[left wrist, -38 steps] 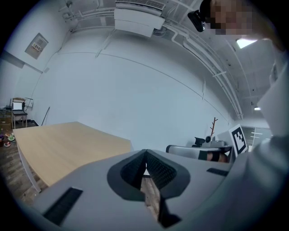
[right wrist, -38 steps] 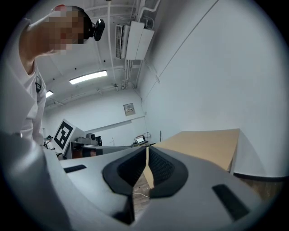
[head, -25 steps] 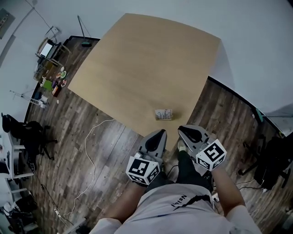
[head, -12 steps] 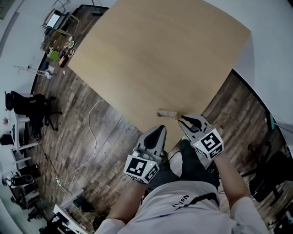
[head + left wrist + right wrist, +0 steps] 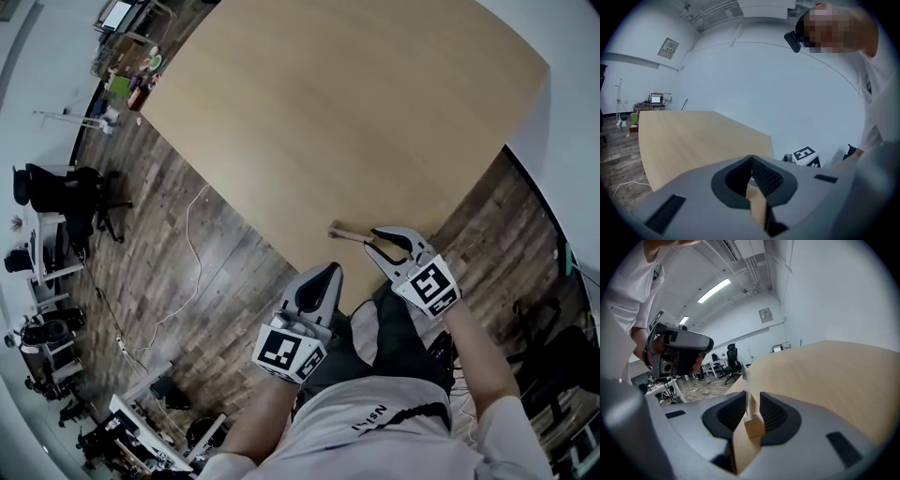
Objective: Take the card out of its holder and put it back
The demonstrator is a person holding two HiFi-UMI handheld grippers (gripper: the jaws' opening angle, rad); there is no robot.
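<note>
A small wooden card holder [image 5: 345, 233] with a white card standing in it sits near the table's near edge. In the right gripper view the card [image 5: 746, 386] shows edge-on, upright in the wooden block [image 5: 753, 426]. My right gripper [image 5: 374, 239] is open, and its jaws stand on either side of the card and block [image 5: 750, 399] with a gap on each side. My left gripper [image 5: 331, 269] hangs shut and holding nothing just off the table's edge, left of the holder; its tips meet [image 5: 751, 157].
The light wooden table [image 5: 337, 112] stretches away bare beyond the holder. Dark wood floor with a white cable [image 5: 187, 272] lies to the left, with office chairs and cluttered desks [image 5: 66, 202] farther off. The left gripper [image 5: 677, 352] shows in the right gripper view.
My right gripper has moved forward to the holder and now straddles the card. The head view has swung over the table. The left gripper stays shut by the edge.
</note>
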